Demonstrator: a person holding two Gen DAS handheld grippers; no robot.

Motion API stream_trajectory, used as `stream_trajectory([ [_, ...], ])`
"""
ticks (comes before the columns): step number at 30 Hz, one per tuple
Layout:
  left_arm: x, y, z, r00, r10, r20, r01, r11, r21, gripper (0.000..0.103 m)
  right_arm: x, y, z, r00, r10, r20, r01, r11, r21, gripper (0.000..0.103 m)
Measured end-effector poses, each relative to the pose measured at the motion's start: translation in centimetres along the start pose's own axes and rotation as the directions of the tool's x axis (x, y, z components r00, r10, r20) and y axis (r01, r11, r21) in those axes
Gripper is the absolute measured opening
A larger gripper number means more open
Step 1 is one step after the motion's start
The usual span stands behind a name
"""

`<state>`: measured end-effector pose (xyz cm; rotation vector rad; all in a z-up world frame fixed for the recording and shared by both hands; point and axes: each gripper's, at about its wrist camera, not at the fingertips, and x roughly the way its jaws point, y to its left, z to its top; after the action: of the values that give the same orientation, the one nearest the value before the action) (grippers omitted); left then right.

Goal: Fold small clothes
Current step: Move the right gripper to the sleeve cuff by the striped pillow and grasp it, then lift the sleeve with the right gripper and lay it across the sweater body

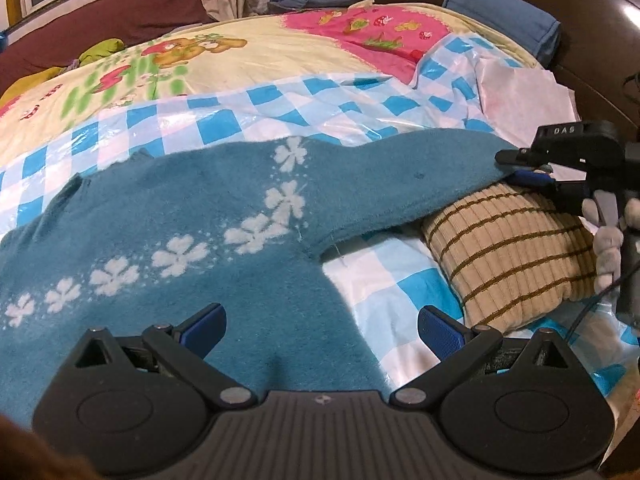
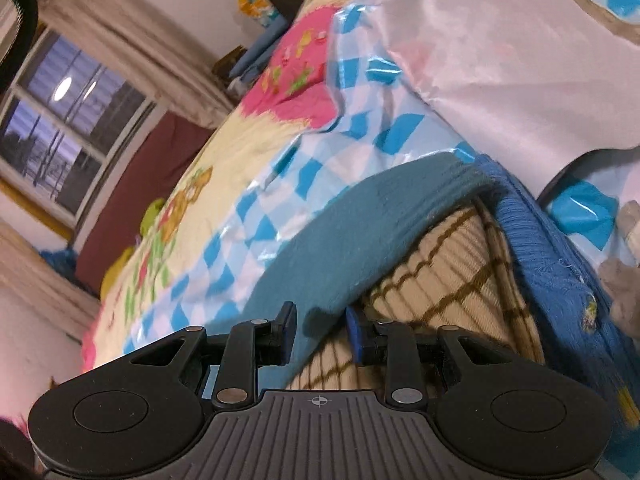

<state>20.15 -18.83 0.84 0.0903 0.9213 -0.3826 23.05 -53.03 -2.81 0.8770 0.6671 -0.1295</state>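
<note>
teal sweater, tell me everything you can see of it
The teal sweater is fuzzy knit with a diagonal row of white flowers. It lies spread on the checked plastic sheet, its sleeve stretched over a beige striped garment. The right gripper pinches the sleeve end; the left gripper hovers open above the body.

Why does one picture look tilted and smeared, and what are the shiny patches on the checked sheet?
Right wrist view: tilted, with motion smear on the striped garment and teal sweater. Left wrist view: sharper, fisheye bending the bed's edges; the white patches are glare on the glossy checked plastic sheet.
</note>
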Motion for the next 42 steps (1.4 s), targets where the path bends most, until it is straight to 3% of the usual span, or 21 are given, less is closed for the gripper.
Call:
stream_trajectory([
  [14, -0.6, 0.5, -1.1, 1.0, 0.012, -0.004, -0.012, 1.0, 0.004, 0.103, 1.8, -1.1, 0.6, 0.993, -0.011, 0.119, -0.001, 0.995, 0.1, 0.026],
  [16, -1.2, 1.1, -1.7, 1.0, 0.024, -0.001, -0.024, 1.0, 0.003, 0.103, 1.7, -0.7, 0.5, 0.992, -0.007, 0.126, -0.006, 0.995, 0.101, 0.015],
  [18, -1.8, 2.0, -2.4, 0.999, 0.033, 0.003, -0.033, 0.999, -0.007, 0.103, 1.1, 0.4, 0.4, 0.99, 0.02, 0.138, -0.03, 0.997, 0.075, 0.013],
  [23, -3.0, 5.3, -4.4, 0.999, 0.052, -0.003, -0.052, 0.996, -0.069, 0.103, -0.2, 6.0, -0.7, 0.985, 0.096, 0.144, -0.089, 0.995, -0.055, 0.011],
  [27, -4.5, 8.4, -5.6, 0.998, 0.062, 0.024, -0.058, 0.988, -0.145, 0.103, 0.1, 12.4, -2.8, 0.98, 0.173, 0.1, -0.155, 0.974, -0.165, 0.011],
  [34, -7.7, 13.8, -8.6, 0.986, 0.142, 0.089, -0.119, 0.967, -0.223, 0.103, 3.0, 23.5, -9.4, 0.971, 0.236, -0.037, -0.233, 0.902, -0.363, 0.011],
  [39, -8.8, 17.9, -11.9, 0.975, 0.204, 0.085, -0.169, 0.936, -0.307, 0.103, 6.5, 29.6, -15.5, 0.963, 0.227, -0.148, -0.27, 0.84, -0.471, 0.01],
  [42, -8.9, 19.4, -13.9, 0.966, 0.246, 0.08, -0.207, 0.92, -0.332, 0.103, 8.4, 32.9, -20.0, 0.958, 0.203, -0.204, -0.284, 0.779, -0.559, 0.01],
])
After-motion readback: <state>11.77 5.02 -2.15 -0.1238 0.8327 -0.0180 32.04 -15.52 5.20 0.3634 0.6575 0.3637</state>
